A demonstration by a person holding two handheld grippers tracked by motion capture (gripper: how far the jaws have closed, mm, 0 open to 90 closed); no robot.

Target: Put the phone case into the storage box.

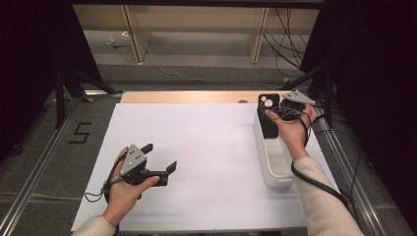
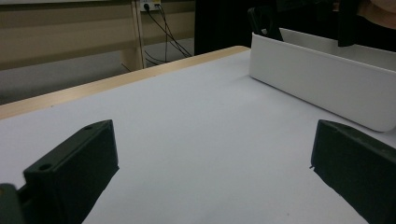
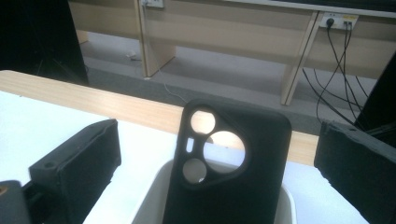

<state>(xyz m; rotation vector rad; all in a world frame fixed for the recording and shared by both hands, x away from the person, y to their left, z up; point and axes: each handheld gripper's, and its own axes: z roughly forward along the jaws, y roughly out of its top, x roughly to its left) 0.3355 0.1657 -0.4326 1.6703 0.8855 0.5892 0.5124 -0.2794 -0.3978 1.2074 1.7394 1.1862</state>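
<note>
Our left hand [image 1: 127,189] comes in from the bottom left of the high view, forearm angled up and slightly right, fingers wrapped around the left gripper [image 1: 160,158]. We hold that gripper low, with its grey plate facing up and its jaws spread wide, pointing right and away from us. Our right arm reaches farther forward, sleeve to the wrist, and our right hand [image 1: 291,129] grips the right gripper [image 1: 275,110] from behind. In the right gripper view its jaws stand wide apart.
</note>
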